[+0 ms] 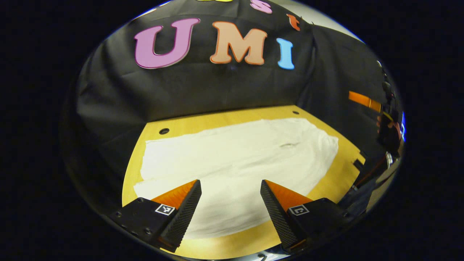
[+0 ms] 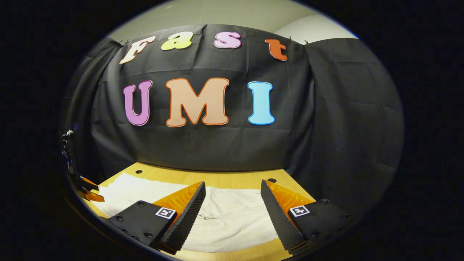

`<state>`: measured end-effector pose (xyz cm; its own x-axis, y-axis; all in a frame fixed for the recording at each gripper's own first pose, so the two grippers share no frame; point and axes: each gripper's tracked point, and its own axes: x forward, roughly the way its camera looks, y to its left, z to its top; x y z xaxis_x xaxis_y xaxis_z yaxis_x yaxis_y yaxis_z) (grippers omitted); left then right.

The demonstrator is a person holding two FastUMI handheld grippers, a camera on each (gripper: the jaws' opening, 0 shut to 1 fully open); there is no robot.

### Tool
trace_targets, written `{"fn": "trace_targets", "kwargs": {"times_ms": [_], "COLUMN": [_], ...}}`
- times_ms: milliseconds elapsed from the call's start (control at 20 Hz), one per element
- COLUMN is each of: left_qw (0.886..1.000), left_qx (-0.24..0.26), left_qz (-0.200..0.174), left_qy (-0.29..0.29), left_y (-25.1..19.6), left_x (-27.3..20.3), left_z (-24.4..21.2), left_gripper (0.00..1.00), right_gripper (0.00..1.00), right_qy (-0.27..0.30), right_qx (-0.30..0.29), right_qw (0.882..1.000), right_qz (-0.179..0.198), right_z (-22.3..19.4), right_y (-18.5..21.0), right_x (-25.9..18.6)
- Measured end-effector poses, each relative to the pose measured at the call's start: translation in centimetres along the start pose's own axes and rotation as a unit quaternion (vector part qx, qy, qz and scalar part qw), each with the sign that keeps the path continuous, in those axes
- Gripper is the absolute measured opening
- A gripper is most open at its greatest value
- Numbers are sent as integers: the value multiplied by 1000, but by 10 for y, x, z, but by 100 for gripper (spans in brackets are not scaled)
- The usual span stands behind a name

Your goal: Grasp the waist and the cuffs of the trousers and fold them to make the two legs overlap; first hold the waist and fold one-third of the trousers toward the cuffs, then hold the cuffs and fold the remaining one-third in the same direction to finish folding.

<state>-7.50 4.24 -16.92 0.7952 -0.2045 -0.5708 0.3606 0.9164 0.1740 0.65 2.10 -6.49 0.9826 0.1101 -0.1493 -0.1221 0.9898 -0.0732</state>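
White trousers [image 1: 235, 163] lie flat across the wooden table [image 1: 170, 127], stretching from left to right. In the left gripper view my left gripper [image 1: 230, 186] hovers open above the near edge of the cloth, nothing between its fingers. The right gripper and the hand holding it show far off at that view's right edge [image 1: 388, 127]. In the right gripper view the trousers [image 2: 232, 217] spread below my right gripper [image 2: 232, 188], which is open and held above the cloth. The left gripper's fingers [image 2: 87, 190] peek in at the left edge of that view.
Black cloth walls [image 2: 217, 145] close the table at the back and on both sides. Small round holes [image 1: 164, 131] sit in the tabletop near the back edge. A strip of bare wood [image 2: 217, 177] runs between the trousers and the back wall.
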Motion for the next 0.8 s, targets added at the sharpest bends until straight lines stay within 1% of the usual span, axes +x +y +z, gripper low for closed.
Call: {"fn": "trace_targets", "kwargs": {"times_ms": [100,200,300,400,450,550,800], "left_qw": [997,988,974,957,949,936,908], "left_qx": [33,76,119,161,182,211,251], "left_qz": [-33,-65,-95,-116,-124,-133,-155], "left_qy": [54,115,167,212,228,248,298], "left_y": [0,-1,0,5,7,10,18], "left_x": [0,0,-2,-5,-6,-2,-6], "left_z": [-30,-63,-92,-115,-124,-137,-160], "left_gripper": [98,98,98,96,95,95,94], "right_gripper": [97,98,98,98,98,98,98], "right_qy": [11,18,23,28,30,36,51], "right_qx": [1,1,2,3,3,-1,-12], "right_qw": [1000,1000,1000,1000,999,999,998], "right_qz": [1,1,-3,-7,-11,-19,-36], "right_z": [-8,-13,-17,-21,-23,-28,-43], "right_y": [3,4,2,1,-1,-7,-16], "right_x": [0,-1,-2,-4,-5,-9,-15]}}
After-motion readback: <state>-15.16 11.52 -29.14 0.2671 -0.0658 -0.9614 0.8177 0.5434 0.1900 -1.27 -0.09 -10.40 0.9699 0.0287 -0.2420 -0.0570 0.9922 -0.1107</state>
